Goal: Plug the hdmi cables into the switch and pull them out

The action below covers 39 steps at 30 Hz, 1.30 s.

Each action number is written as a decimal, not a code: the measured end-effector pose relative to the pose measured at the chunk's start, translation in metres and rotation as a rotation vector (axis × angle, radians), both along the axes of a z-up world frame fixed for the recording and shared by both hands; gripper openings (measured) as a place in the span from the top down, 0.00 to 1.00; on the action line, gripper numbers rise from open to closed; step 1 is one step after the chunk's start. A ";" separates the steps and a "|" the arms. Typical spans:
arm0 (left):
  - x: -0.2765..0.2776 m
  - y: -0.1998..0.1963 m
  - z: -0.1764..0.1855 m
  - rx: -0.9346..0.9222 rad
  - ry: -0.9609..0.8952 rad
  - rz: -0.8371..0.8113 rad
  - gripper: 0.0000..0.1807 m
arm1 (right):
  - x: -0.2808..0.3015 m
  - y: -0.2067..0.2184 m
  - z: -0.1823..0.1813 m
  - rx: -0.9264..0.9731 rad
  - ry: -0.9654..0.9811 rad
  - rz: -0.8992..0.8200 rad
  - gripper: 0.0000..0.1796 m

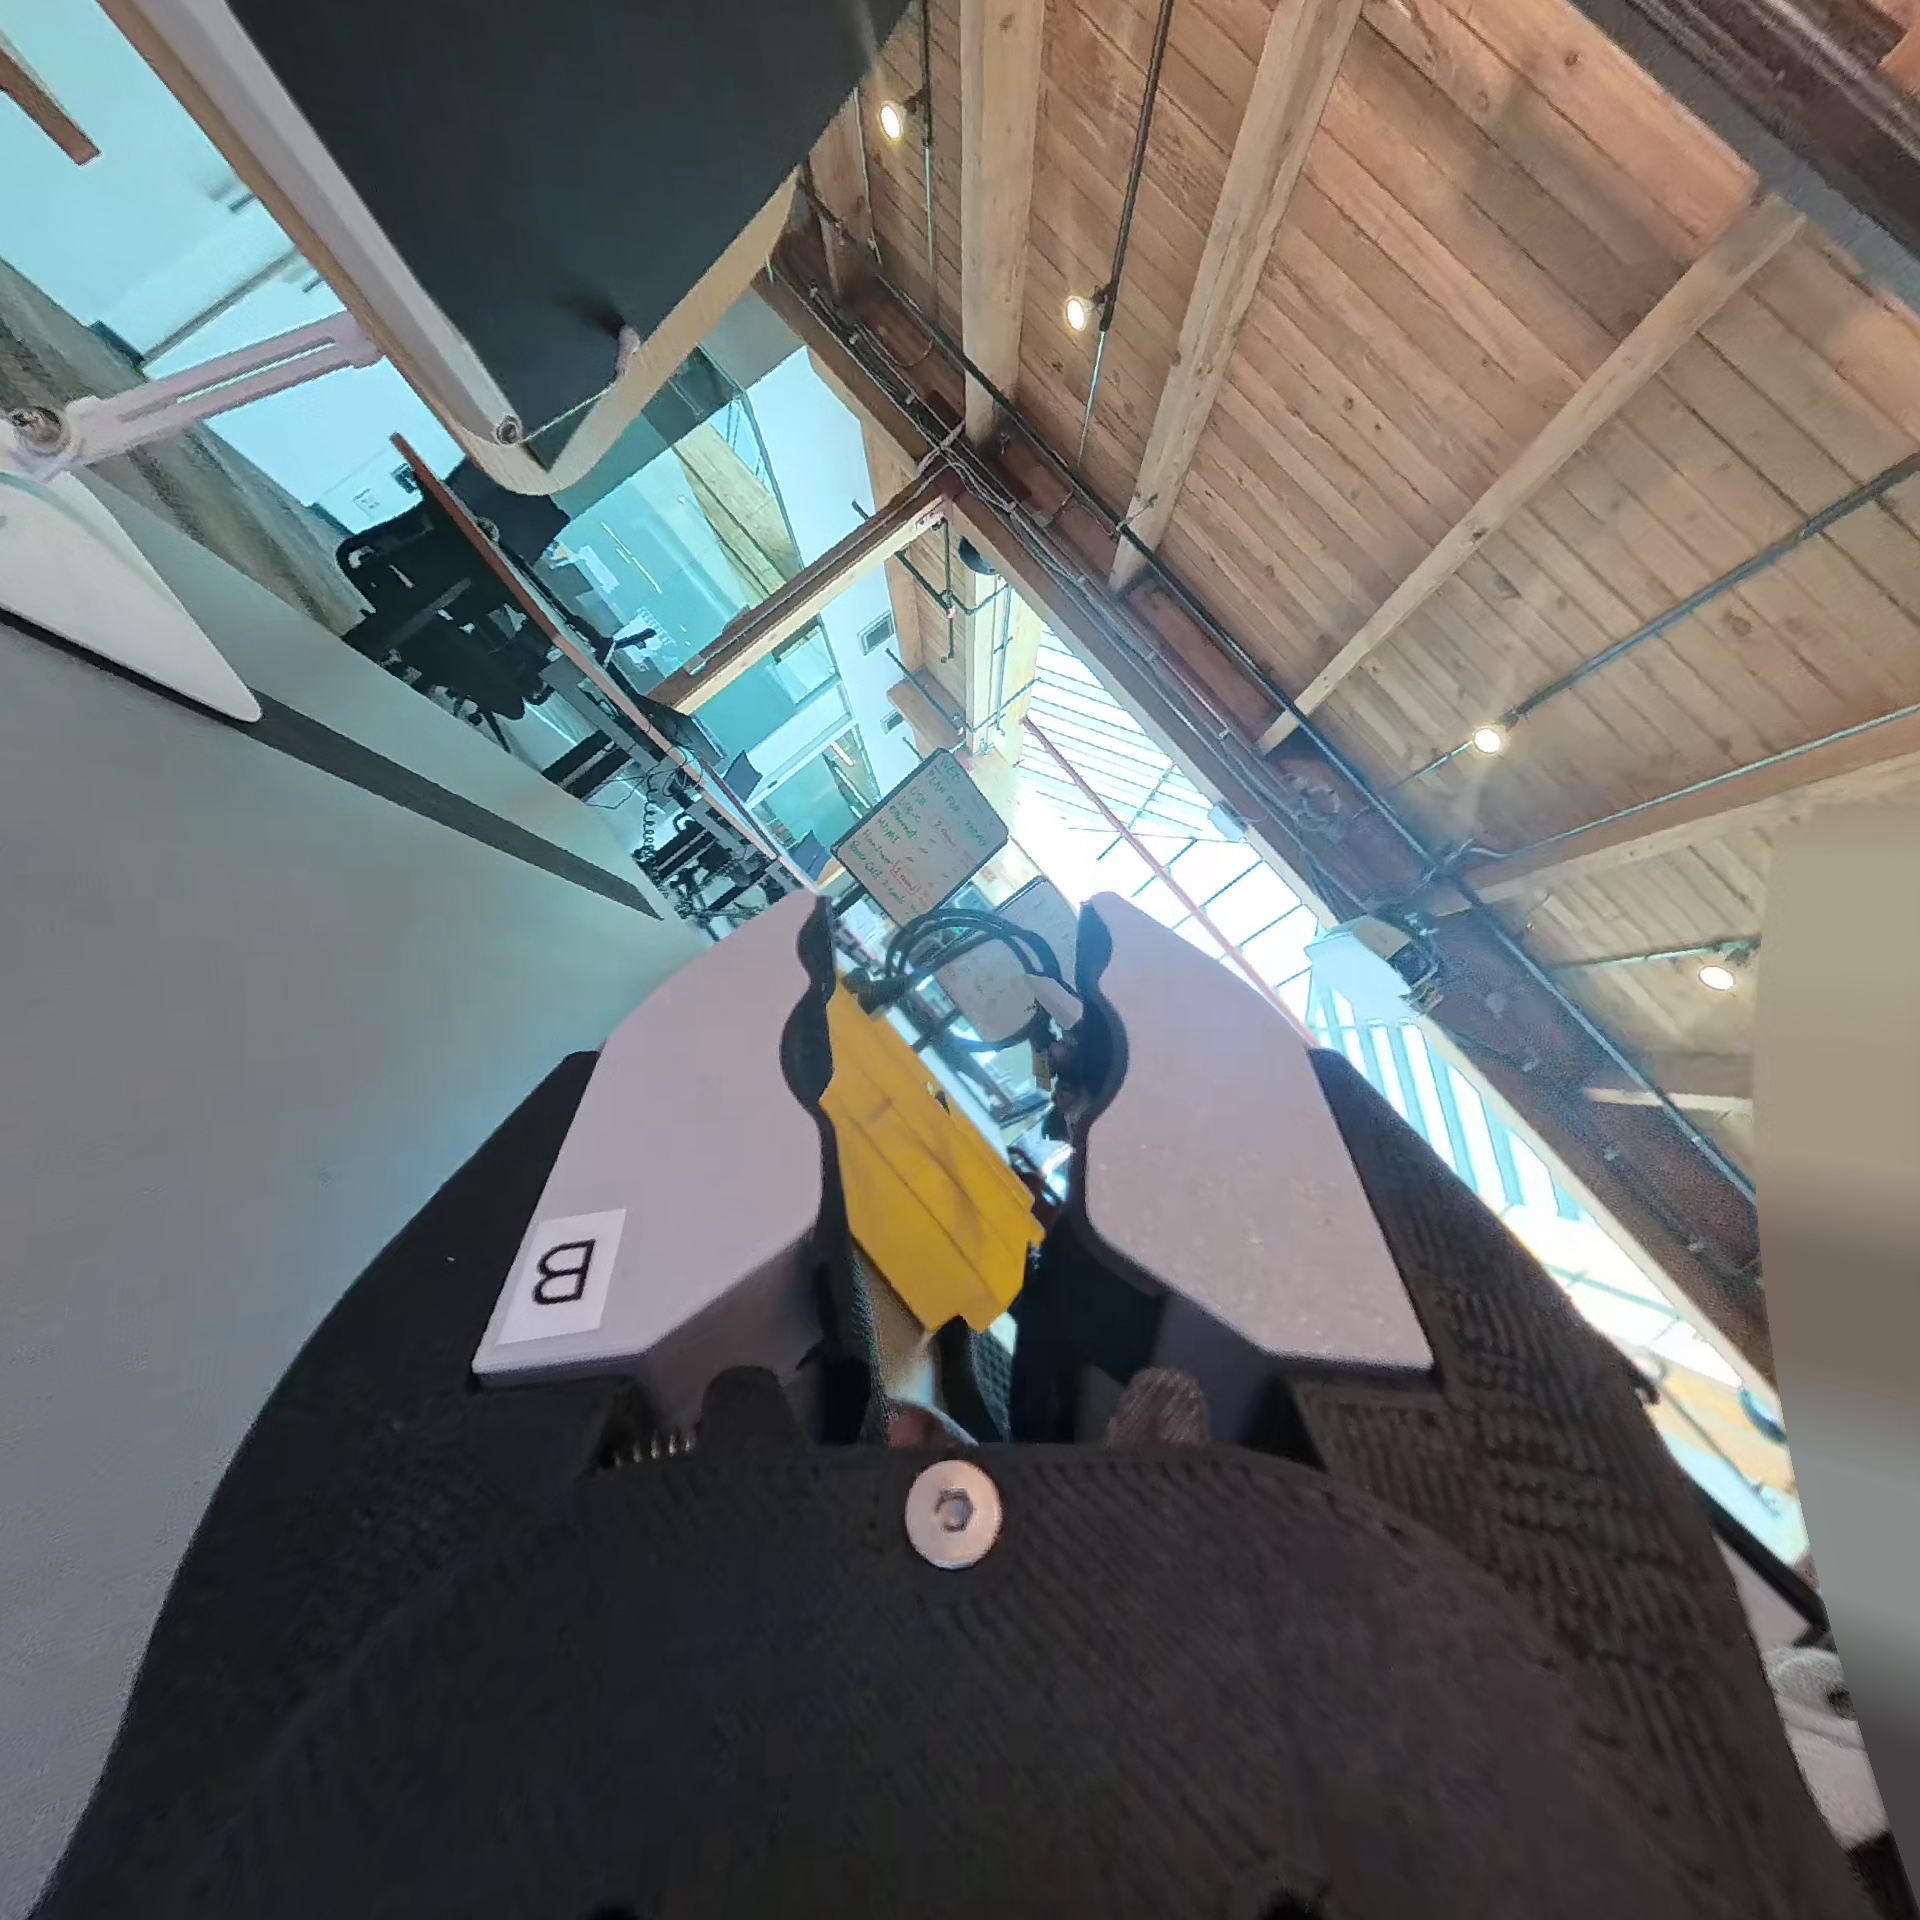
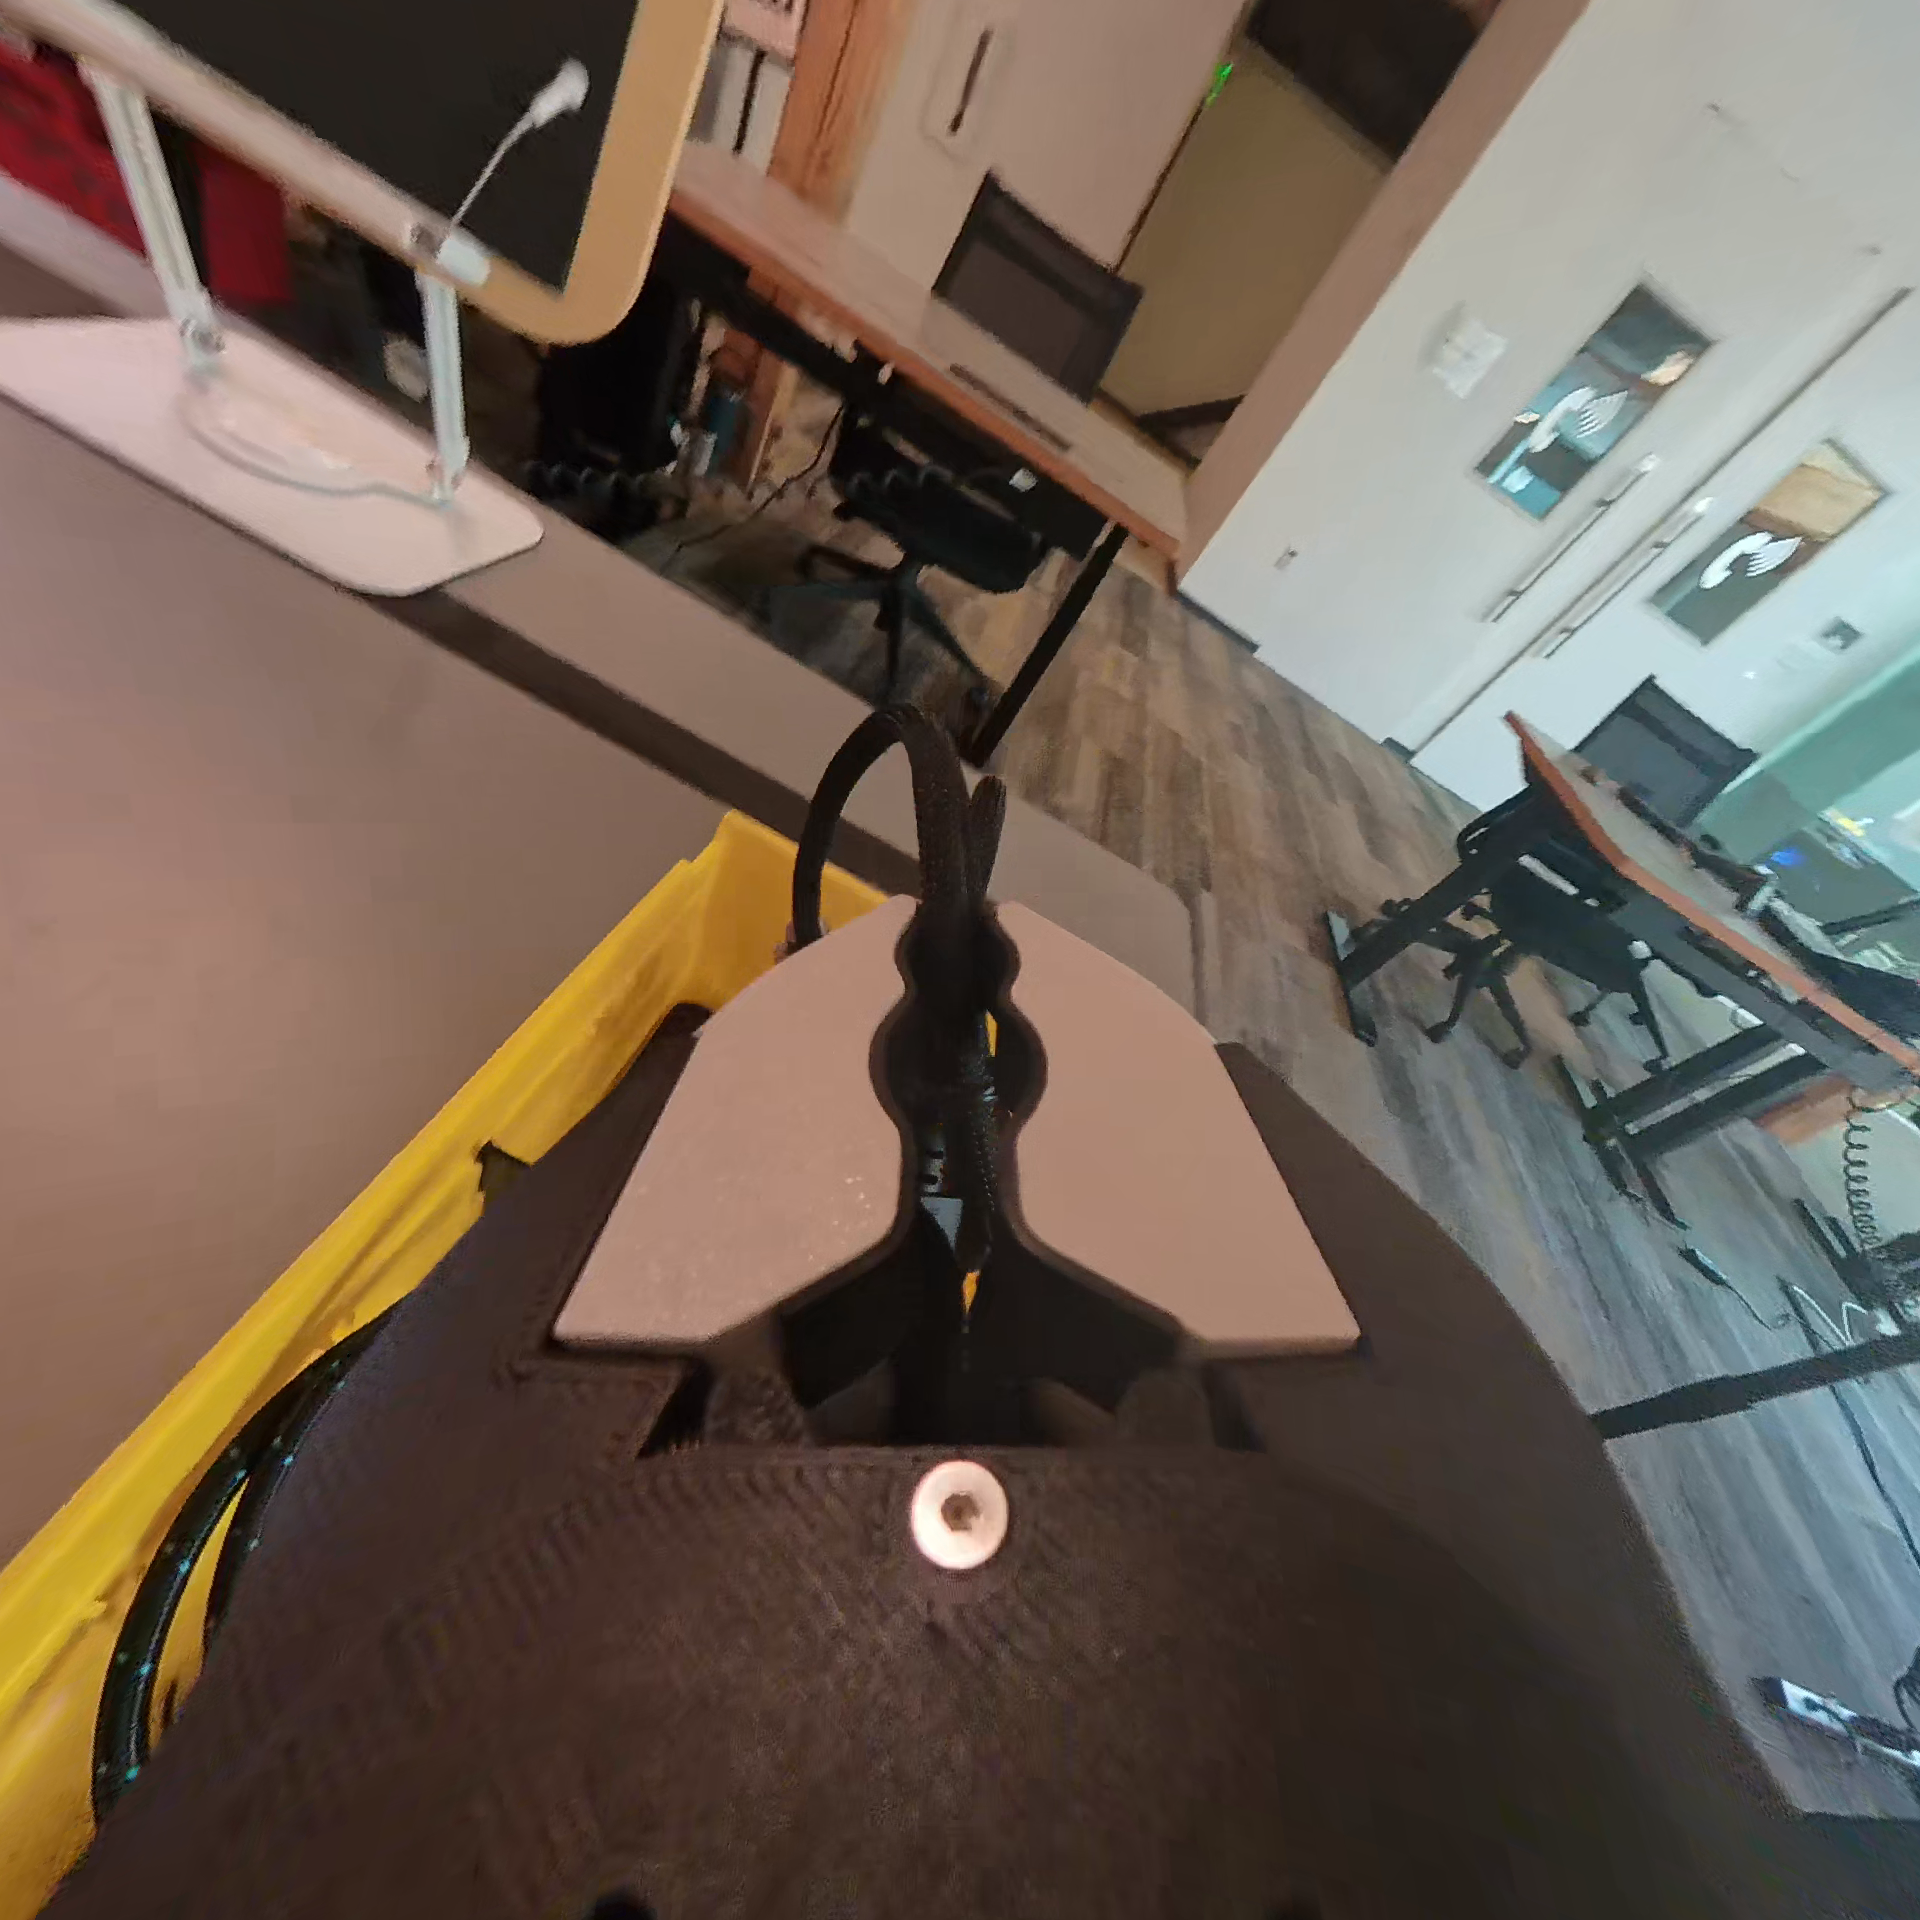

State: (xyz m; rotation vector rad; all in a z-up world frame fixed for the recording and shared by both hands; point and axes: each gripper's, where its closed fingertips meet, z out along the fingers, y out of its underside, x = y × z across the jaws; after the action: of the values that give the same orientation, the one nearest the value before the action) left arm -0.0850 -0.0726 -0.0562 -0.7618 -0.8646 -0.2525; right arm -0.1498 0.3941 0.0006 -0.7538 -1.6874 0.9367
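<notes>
Between my right gripper's point(image 2: 956, 997) fingers, which pinch almost together, runs a braided black HDMI cable point(image 2: 940, 790), looping up past the tips above a yellow tray point(image 2: 582, 1018) on the table point(image 2: 312, 748). My left gripper point(image 1: 956, 966) stands spread, the yellow piece point(image 1: 914, 1143) in its gap, though I cannot tell if it grips. I judge the cable light, limp and springy, so the stiff plug body would be the better hold; the switch is hidden.
</notes>
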 end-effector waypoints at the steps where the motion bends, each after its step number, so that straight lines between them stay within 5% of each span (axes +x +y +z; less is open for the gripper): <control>1: 0.001 0.001 0.000 -0.018 0.010 0.003 0.76 | -0.004 -0.003 -0.008 0.022 -0.039 0.007 0.95; 5: 0.003 0.007 0.000 -0.066 0.033 -0.004 0.76 | -0.025 0.007 -0.037 0.048 -0.143 -0.090 0.92; 12: 0.008 0.018 -0.001 -0.154 0.076 -0.018 0.76 | -0.045 0.054 -0.093 -0.247 -0.377 -0.439 0.92; 14: 0.010 0.022 -0.003 -0.198 0.094 -0.019 0.76 | -0.038 0.059 -0.106 -0.222 -0.467 -0.474 0.81; 18: 0.013 0.029 -0.005 -0.275 0.126 -0.019 0.76 | -0.029 0.061 -0.085 -0.327 -0.430 -0.473 0.61; 23: 0.017 0.031 0.002 -0.383 0.205 0.043 0.75 | 0.025 0.097 -0.036 -0.401 -0.303 -0.649 0.58; 26: 0.034 0.034 0.016 -0.430 0.271 0.051 0.74 | 0.060 0.108 -0.045 -0.472 -0.426 -0.656 0.63; 31: 0.092 0.029 0.032 -0.529 0.392 0.068 0.73 | 0.106 0.131 -0.111 -0.395 -0.875 -0.671 0.42; 35: 0.130 0.000 0.025 -0.760 0.462 0.208 0.73 | 0.119 0.156 -0.140 -0.355 -1.033 -0.622 0.40; 39: 0.157 -0.047 0.019 -0.957 0.467 0.392 0.70 | 0.107 0.144 -0.160 -0.355 -1.096 -0.340 0.42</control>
State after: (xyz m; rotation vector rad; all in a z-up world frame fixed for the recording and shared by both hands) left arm 0.0716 -0.1193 -0.0374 -1.4315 -0.6375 0.7226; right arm -0.0430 0.5385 -0.1594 -1.9754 -2.1844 0.5871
